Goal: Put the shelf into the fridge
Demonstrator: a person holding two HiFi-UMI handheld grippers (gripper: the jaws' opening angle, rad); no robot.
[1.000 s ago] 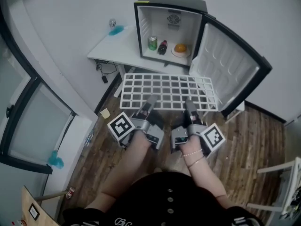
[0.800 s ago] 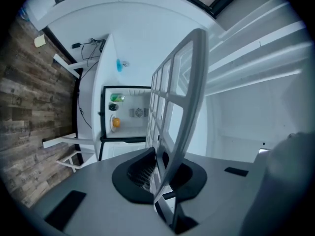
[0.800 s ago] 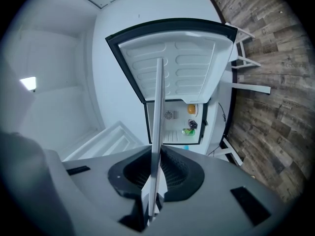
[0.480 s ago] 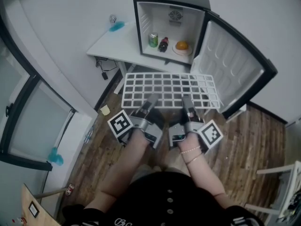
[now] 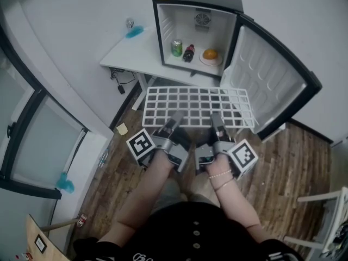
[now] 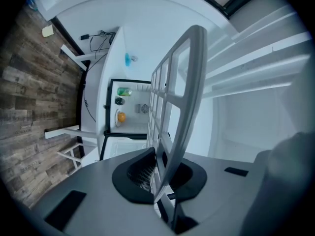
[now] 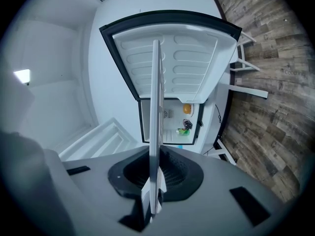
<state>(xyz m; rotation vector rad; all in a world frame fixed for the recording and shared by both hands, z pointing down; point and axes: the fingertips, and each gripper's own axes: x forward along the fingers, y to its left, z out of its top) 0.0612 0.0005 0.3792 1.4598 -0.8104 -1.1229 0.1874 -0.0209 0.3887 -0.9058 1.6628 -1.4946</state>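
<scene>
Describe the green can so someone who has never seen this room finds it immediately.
Find the small open fridge on the white table. On its floor, the green can stands leftmost, next to a dark bottle; it is the only green thing inside.

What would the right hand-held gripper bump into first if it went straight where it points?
Probably the open fridge. The right hand-held gripper grips the wire shelf, whose far edge leads toward the opening; nothing shows between them, though depth is hard to judge.
</scene>
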